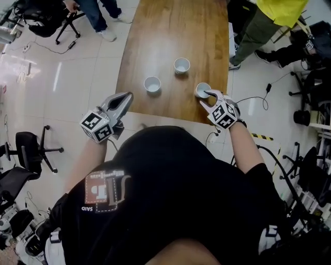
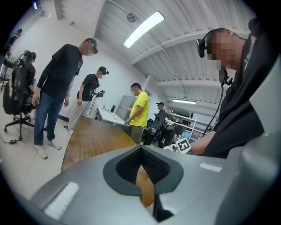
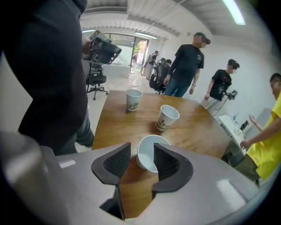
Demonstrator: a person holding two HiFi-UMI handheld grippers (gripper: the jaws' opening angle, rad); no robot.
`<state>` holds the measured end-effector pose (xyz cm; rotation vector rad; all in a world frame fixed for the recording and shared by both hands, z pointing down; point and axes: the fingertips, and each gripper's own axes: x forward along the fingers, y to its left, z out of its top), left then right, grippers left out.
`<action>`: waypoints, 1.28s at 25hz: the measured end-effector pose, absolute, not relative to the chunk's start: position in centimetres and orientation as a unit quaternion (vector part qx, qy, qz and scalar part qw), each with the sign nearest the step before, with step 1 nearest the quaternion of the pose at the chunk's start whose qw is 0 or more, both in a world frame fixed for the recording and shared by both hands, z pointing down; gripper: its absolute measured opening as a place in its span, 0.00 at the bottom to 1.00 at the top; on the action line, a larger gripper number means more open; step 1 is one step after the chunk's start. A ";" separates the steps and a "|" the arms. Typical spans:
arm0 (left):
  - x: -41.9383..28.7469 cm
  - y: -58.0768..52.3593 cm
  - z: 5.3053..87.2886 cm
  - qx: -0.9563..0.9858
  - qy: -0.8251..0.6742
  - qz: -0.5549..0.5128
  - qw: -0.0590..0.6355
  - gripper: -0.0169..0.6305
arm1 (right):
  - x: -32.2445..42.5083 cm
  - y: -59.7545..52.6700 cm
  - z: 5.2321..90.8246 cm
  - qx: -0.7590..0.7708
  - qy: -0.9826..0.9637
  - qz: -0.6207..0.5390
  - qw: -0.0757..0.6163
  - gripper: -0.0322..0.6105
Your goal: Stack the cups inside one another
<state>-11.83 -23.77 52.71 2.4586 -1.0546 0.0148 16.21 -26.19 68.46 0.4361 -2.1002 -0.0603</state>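
Three white paper cups stand upright on the wooden table (image 1: 170,31). The left cup (image 1: 152,84) and the far cup (image 1: 181,65) stand free. The near right cup (image 1: 201,89) is by the table's front right corner, and my right gripper (image 1: 207,96) reaches down onto it. In the right gripper view, this cup (image 3: 147,154) sits between the jaws of the right gripper (image 3: 142,150); they stand open, one finger outside the cup's wall, the other over its mouth. The other cups (image 3: 133,99) (image 3: 167,117) stand beyond. My left gripper (image 1: 128,96) (image 2: 141,149) hovers shut and empty at the table's front left corner.
Several people stand around the far end of the table, one in a yellow shirt (image 1: 282,9) at the far right. A black office chair (image 1: 30,150) stands on the tiled floor at the left. Cables and equipment (image 1: 310,57) lie at the right.
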 end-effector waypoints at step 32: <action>-22.0 -21.5 53.1 0.863 -0.453 -0.038 0.220 0.02 | -7.3 -26.0 64.7 -0.016 -0.870 -0.078 0.486 0.14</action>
